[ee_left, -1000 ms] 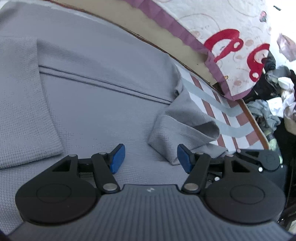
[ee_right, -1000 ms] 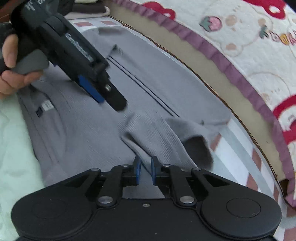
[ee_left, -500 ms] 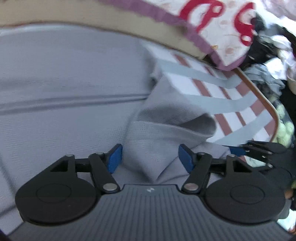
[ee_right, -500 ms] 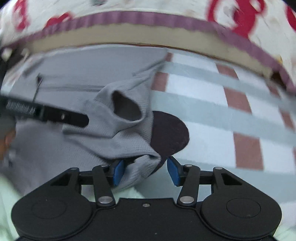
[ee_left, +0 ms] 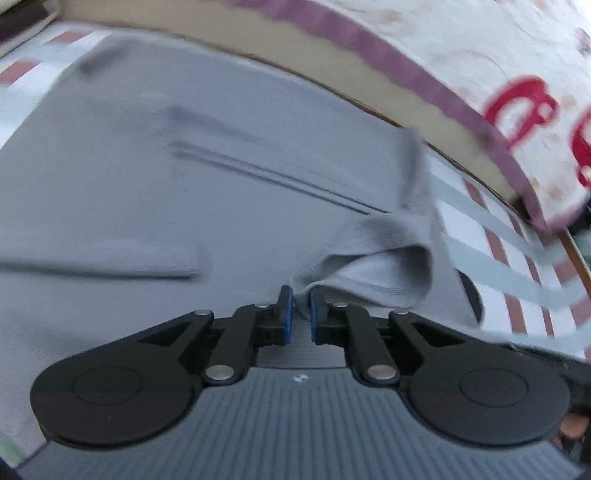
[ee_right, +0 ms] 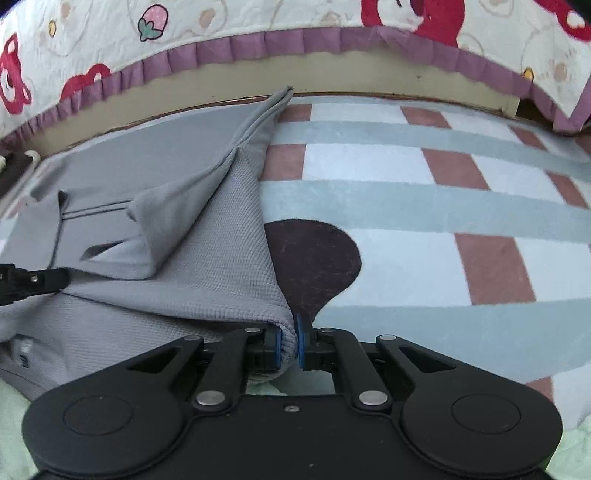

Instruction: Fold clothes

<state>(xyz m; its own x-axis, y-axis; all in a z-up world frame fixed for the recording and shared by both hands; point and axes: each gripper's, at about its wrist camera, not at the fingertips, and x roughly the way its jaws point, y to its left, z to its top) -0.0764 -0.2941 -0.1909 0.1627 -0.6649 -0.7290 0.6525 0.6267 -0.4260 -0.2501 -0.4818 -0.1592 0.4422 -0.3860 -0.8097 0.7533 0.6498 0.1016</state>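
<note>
A garment (ee_right: 155, 177) is lying spread on a checked mat (ee_right: 406, 206), covering its left part, while the mat's right part is lying bare. A quilt (ee_right: 258, 22) is hanging behind both, along the far edge. The garment's right edge is folding leftward over itself, with a sleeve (ee_left: 384, 254) lying on top.

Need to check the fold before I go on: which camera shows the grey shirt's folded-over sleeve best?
The right wrist view: the sleeve is sharp there, lying folded across the grey shirt. The left wrist view shows the sleeve close up but motion-blurred, bunched just beyond the left gripper.
</note>
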